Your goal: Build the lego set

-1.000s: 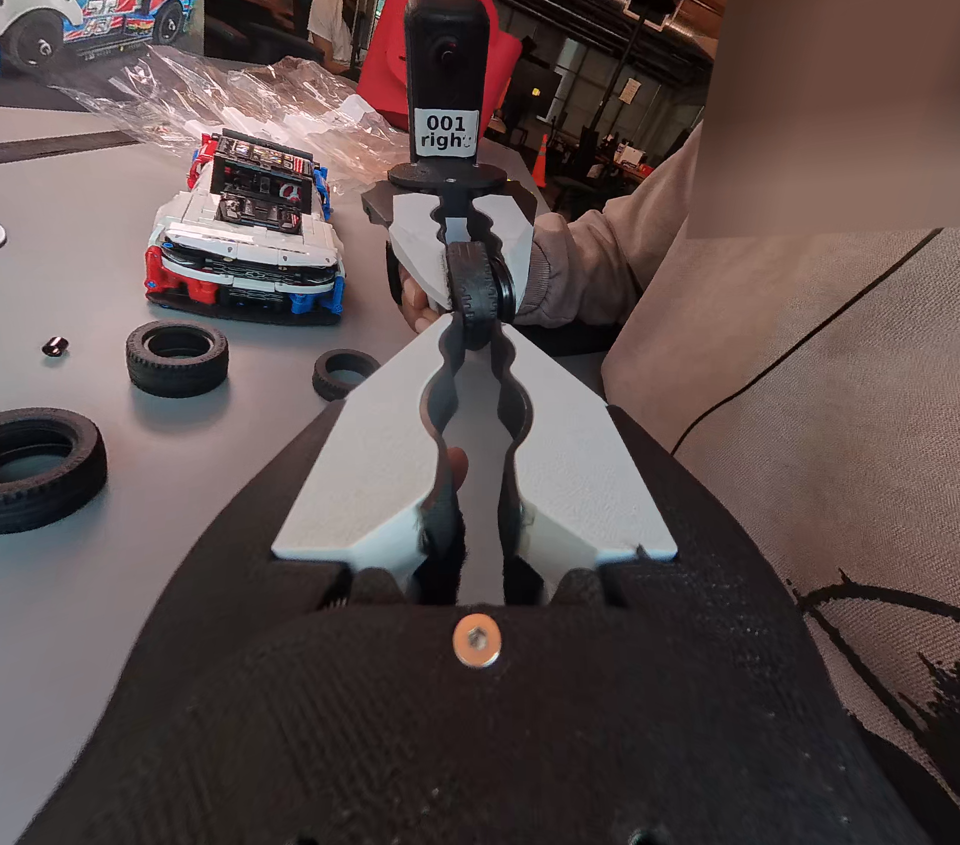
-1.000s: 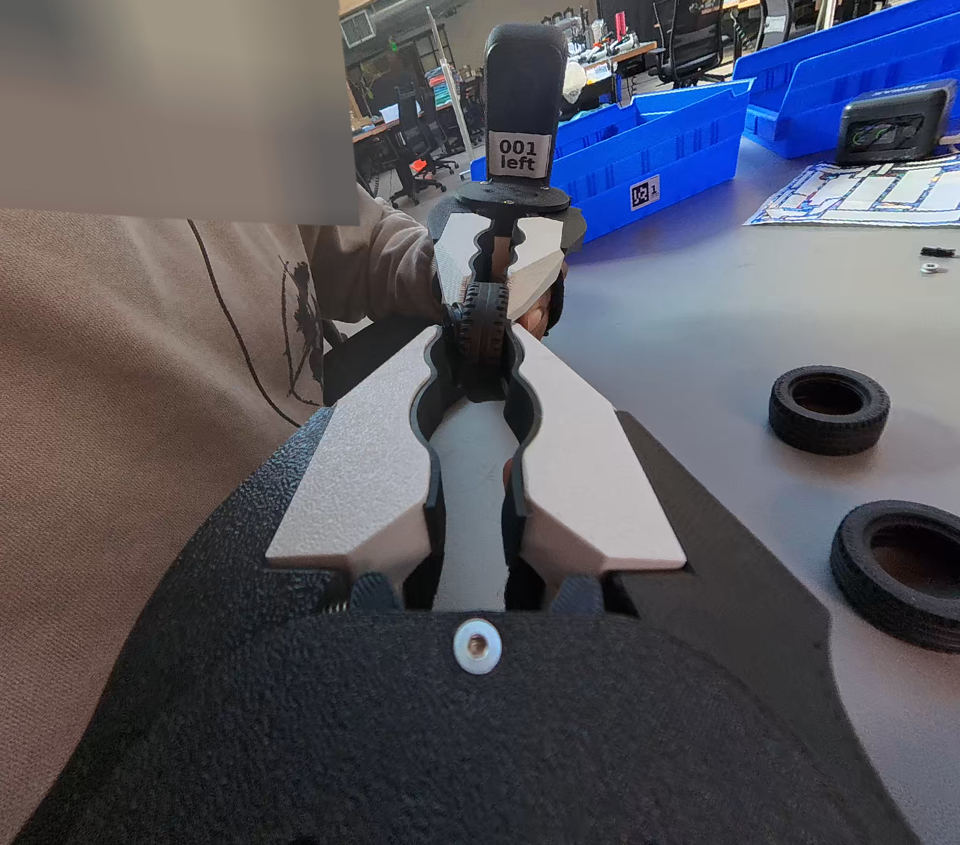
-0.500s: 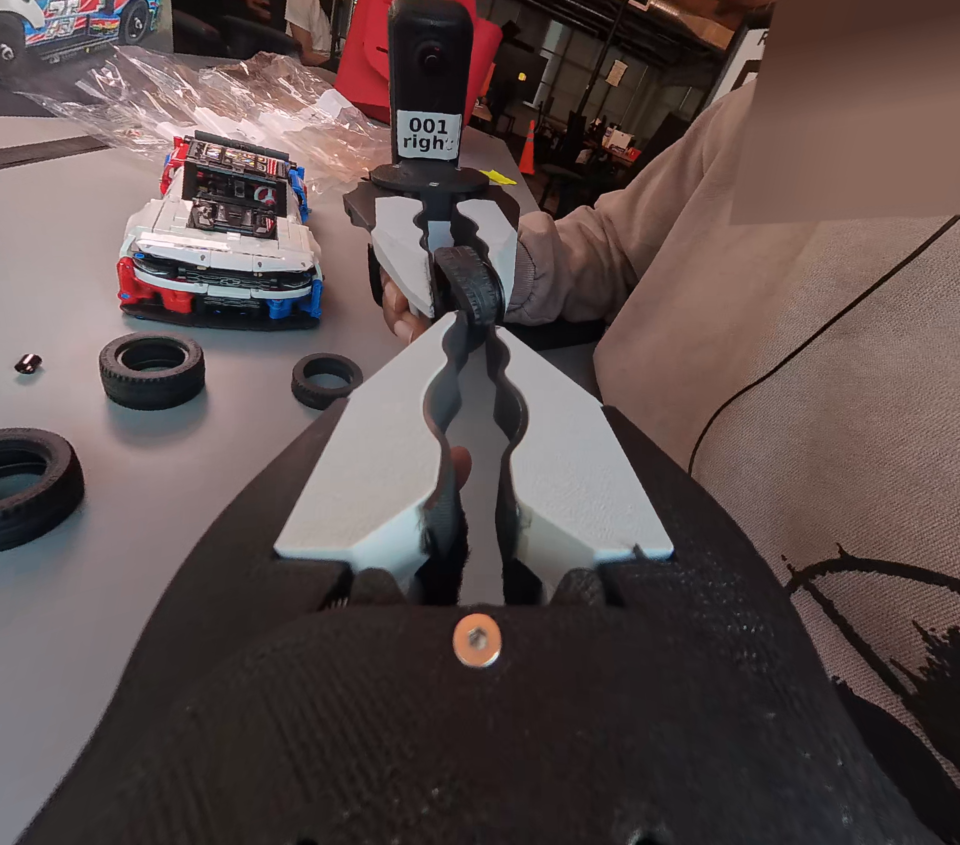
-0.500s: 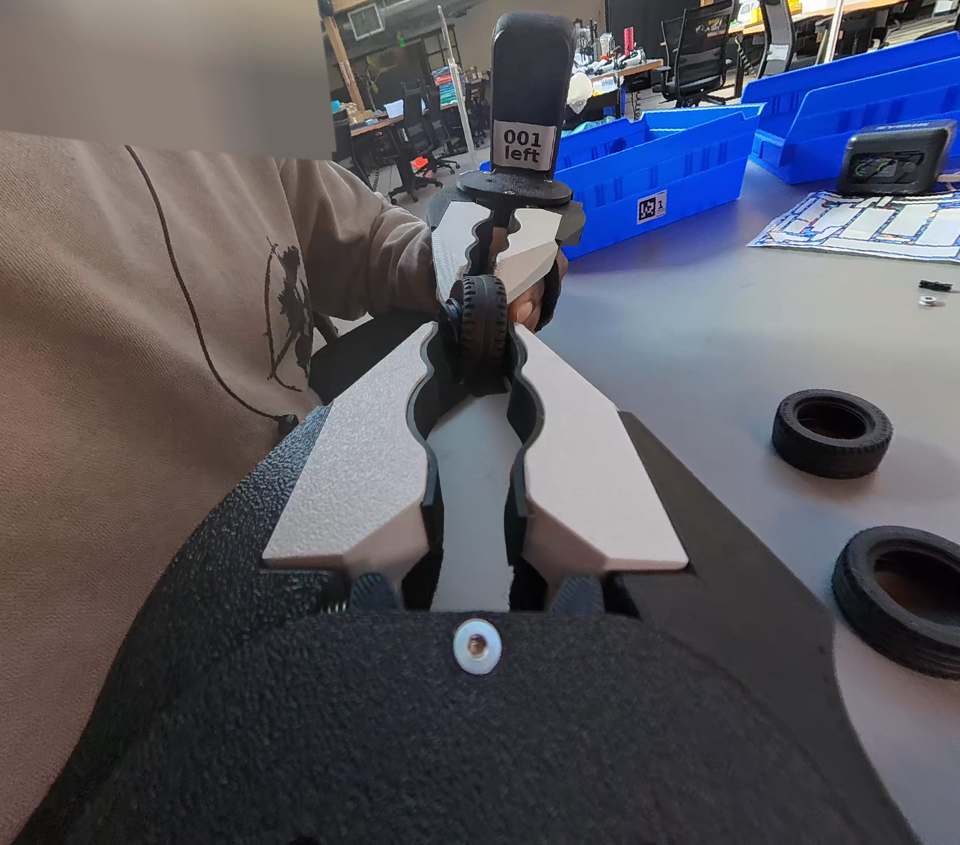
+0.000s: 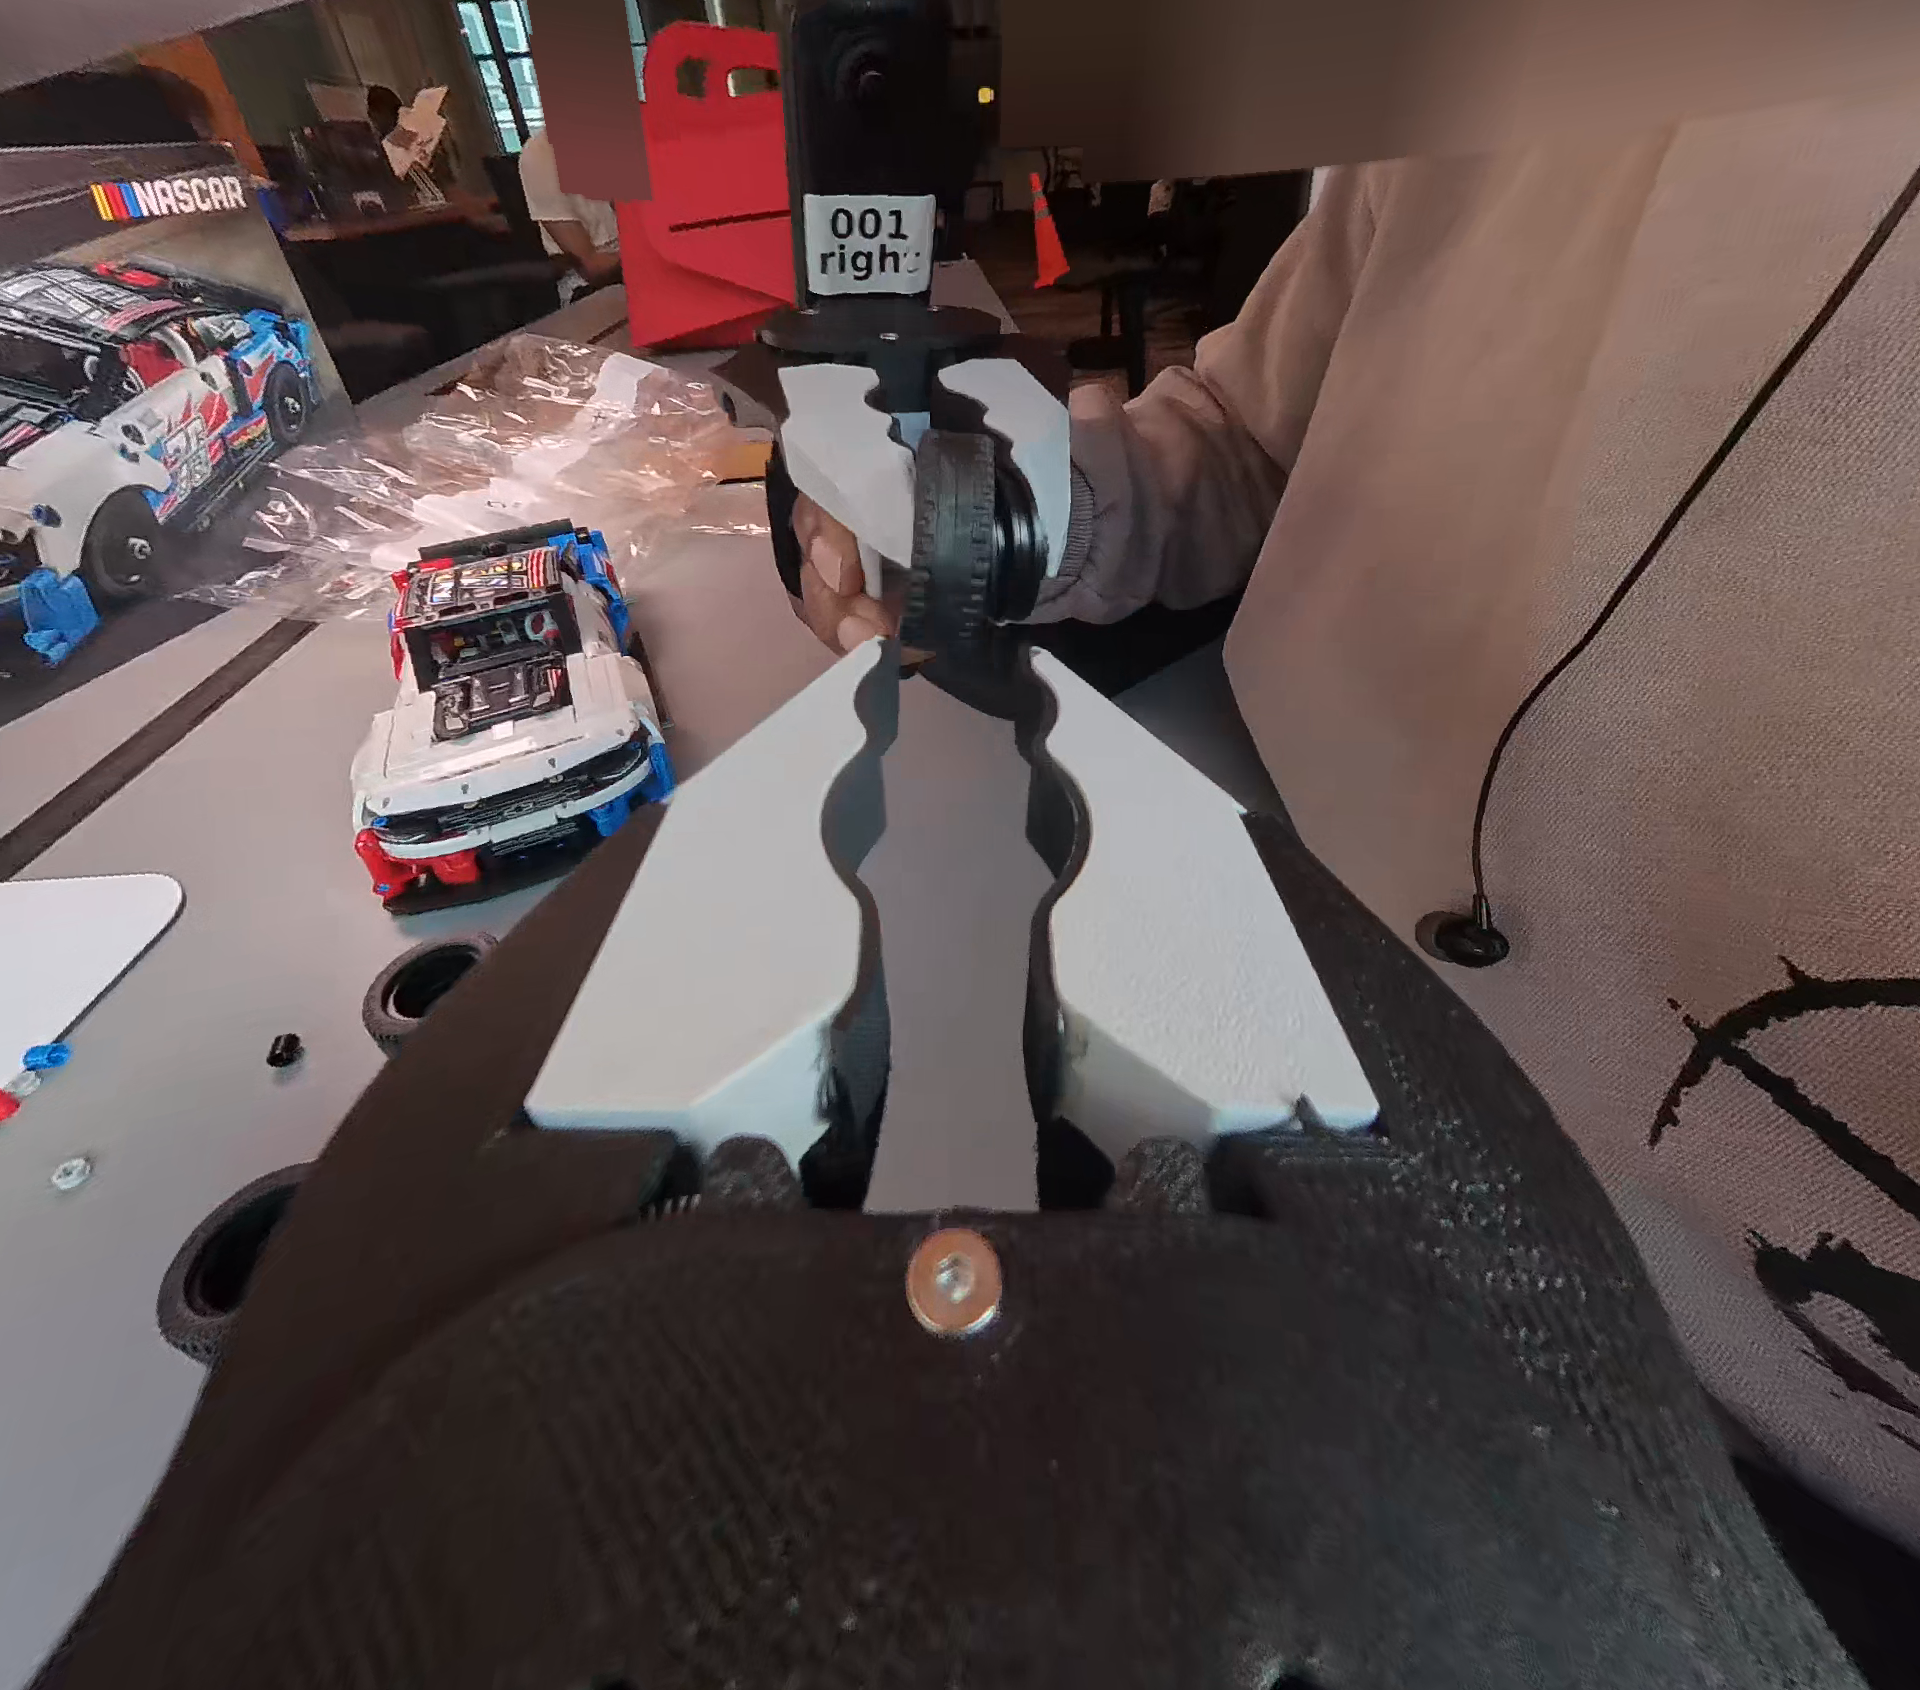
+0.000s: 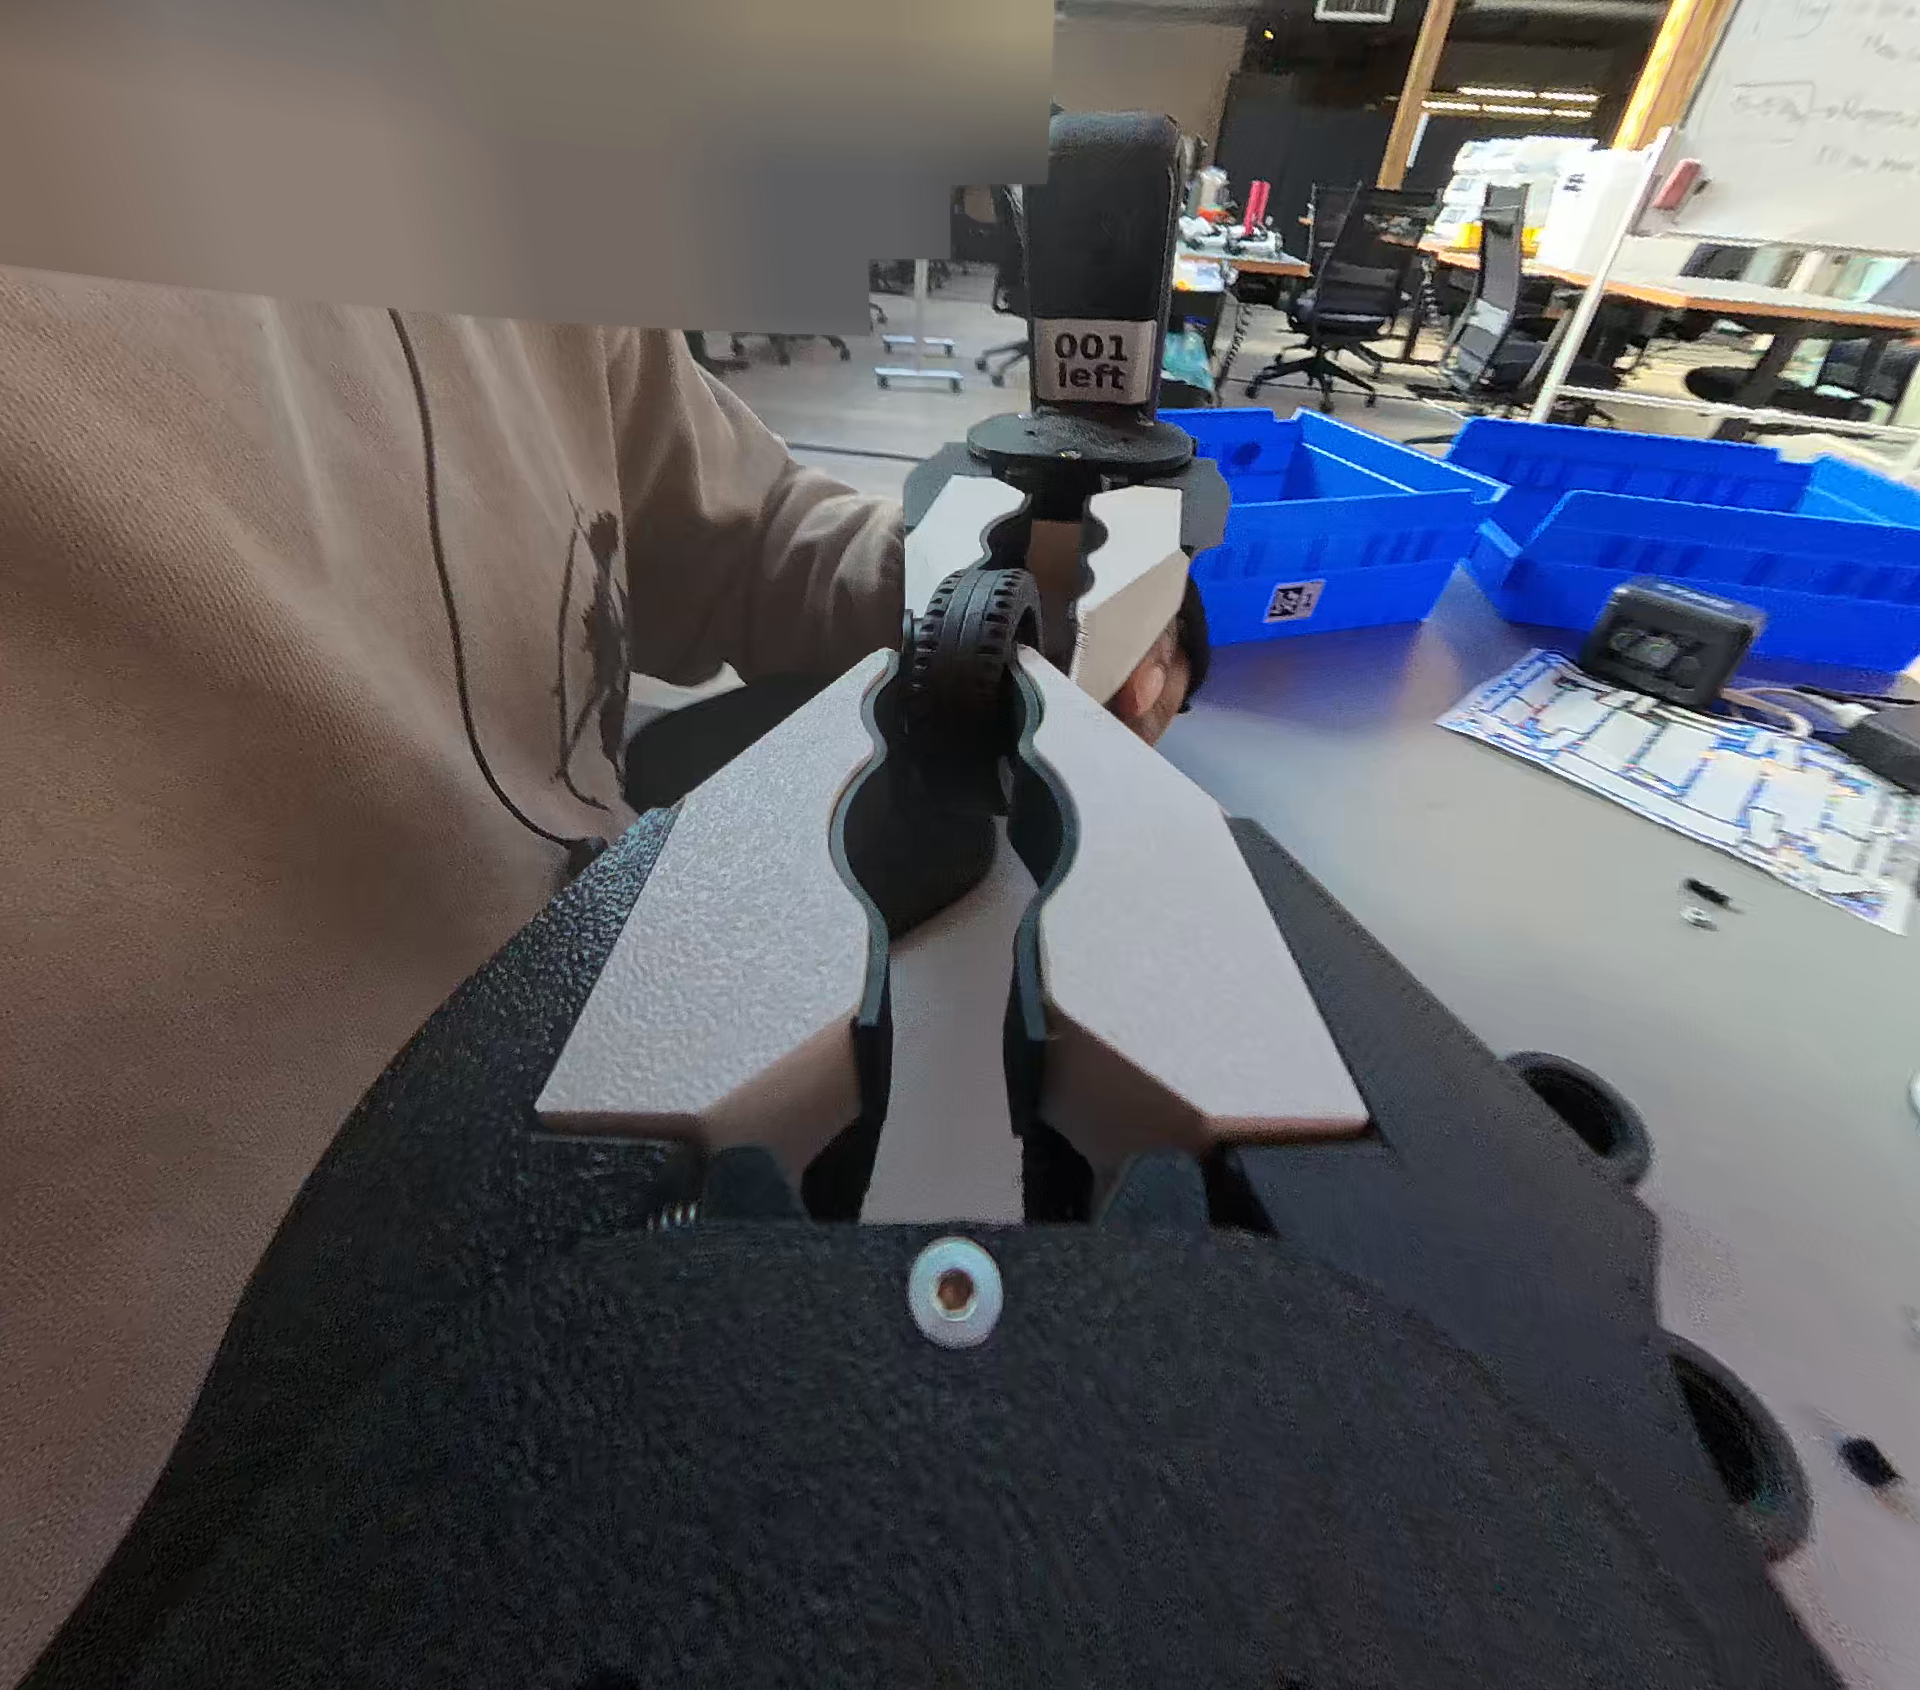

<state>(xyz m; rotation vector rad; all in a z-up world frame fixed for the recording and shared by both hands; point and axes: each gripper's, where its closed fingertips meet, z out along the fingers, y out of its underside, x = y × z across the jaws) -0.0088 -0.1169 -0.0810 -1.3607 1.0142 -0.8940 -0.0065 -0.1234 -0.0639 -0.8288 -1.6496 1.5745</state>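
Between the two grippers, held above the grey table [image 5: 208, 913], sits a black wheel [image 5: 966, 539]. Nearest in the left wrist view, the left gripper [image 5: 956, 664] stands parted, its tips just at the wheel's lower edge; whether it grips is unclear. Beyond, the right gripper [image 5: 925, 518] is clamped on the wheel. Farther left rest loose tyres [image 5: 416, 986] and the white lego car [image 5: 509, 726].
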